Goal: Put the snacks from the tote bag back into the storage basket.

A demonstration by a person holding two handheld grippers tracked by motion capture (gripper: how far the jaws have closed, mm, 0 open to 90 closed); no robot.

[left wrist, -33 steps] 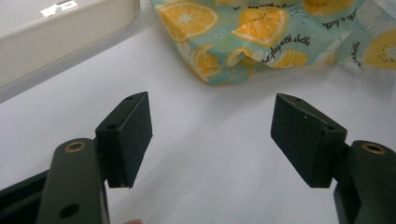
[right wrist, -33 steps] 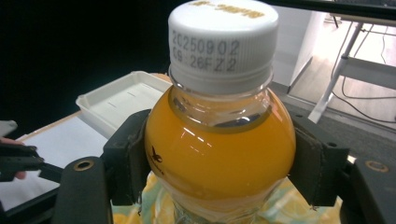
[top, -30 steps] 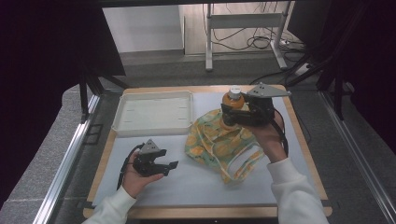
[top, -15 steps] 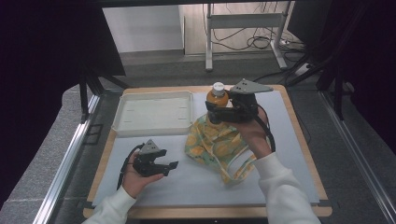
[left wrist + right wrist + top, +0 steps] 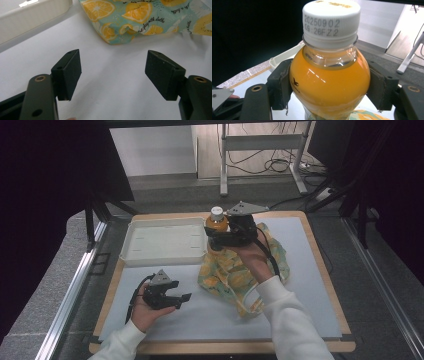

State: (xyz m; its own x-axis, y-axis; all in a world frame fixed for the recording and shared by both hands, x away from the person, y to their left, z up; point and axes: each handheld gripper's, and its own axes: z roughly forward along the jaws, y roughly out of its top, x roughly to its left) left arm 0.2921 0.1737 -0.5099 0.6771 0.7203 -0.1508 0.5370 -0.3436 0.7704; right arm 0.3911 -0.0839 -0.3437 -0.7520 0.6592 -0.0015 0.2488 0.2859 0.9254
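The bottle point(image 5: 329, 75) was a small, clear plastic one with rounded shoulders, full of opaque orange juice and closed by a ribbed white screw cap stamped with a date code. It stood upright between the jaws of the right gripper point(image 5: 216, 237), whose flat black pads pressed against both sides of its bulging body, so the gripper was clamped on the bottle and carried it clear of the table. Directly below the right gripper lay a soft, crumpled cloth bag point(image 5: 240, 270), teal with a print of orange slices. Just to that gripper's left sat a shallow, rectangular white tray point(image 5: 165, 242) with smooth, rounded walls.

The left gripper point(image 5: 185, 297) rested low over the smooth pale mat point(image 5: 112, 82), jaws spread wide with nothing between the matt, blocky pads point(image 5: 72, 72). Ahead of its jaws lay the bag's rumpled edge, and ahead to their left the tray's wall.
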